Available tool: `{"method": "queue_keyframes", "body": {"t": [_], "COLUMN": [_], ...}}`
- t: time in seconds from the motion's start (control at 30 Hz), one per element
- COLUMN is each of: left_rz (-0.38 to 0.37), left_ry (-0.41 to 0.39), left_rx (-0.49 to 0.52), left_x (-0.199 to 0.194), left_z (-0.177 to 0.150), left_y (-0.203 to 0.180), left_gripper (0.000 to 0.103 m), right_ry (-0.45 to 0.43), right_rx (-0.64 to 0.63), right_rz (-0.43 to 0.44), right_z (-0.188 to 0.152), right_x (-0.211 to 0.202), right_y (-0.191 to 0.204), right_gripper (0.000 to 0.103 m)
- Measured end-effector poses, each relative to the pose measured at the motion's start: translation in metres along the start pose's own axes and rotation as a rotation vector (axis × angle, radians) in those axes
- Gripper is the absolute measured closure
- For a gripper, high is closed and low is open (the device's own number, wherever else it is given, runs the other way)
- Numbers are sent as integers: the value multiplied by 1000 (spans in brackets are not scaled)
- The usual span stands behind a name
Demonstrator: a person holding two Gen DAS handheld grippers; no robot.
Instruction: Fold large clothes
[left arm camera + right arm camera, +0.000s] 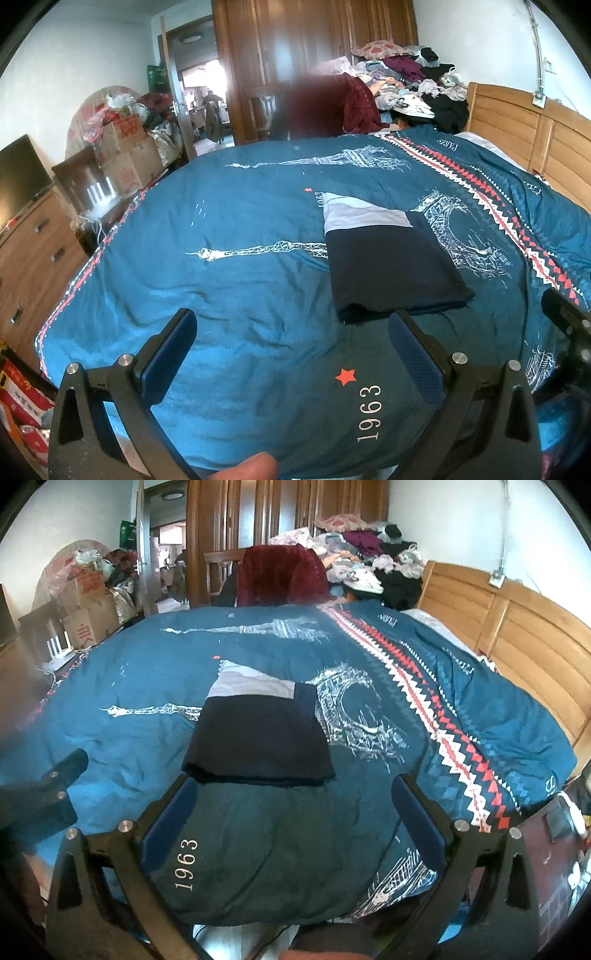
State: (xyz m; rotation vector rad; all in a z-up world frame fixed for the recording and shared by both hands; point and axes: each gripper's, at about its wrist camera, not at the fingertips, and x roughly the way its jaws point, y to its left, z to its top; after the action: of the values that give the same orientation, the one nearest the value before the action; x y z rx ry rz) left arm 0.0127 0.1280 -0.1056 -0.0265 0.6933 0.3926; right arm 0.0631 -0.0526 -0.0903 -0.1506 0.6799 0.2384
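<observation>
A folded dark navy garment (391, 273) with a pale grey panel at its far end lies flat on the teal bed cover (229, 280). In the right wrist view the same garment (258, 738) sits just beyond my right gripper (295, 797), which is open and holds nothing. My left gripper (291, 332) is open too, low over the cover, with the garment's near edge just past its right finger (413, 354). The right gripper's black body (569, 325) shows at the right edge of the left wrist view.
A heap of unfolded clothes (410, 81) is piled at the far corner by the wooden headboard (535, 140). A dark red garment hangs over a chair (280, 576) behind the bed. Cardboard boxes (125, 155) and a dresser (33, 243) stand to the left.
</observation>
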Motion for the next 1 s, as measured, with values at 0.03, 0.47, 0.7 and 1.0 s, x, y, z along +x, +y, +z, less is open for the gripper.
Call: {"method": "queue_keyframes", "body": {"t": [0.03, 0.47, 0.7, 1.0], "left_rz": [1, 0, 1, 6], "left_ry": [1, 8, 13, 21], "left_rx": [0, -2, -3, -3], "left_x": [0, 1, 2, 5], "left_z": [0, -2, -2, -3], "left_y": [0, 4, 4, 5], "left_gripper": [0, 0, 0, 0], "right_ry": [-3, 35, 37, 39], "right_rx": [-3, -13, -11, -14], "right_rz": [5, 30, 30, 27], "right_z": [0, -3, -3, -3], "right_x": [-1, 7, 7, 7], "right_y": [1, 6, 6, 6], "right_gripper": [0, 0, 0, 0]}}
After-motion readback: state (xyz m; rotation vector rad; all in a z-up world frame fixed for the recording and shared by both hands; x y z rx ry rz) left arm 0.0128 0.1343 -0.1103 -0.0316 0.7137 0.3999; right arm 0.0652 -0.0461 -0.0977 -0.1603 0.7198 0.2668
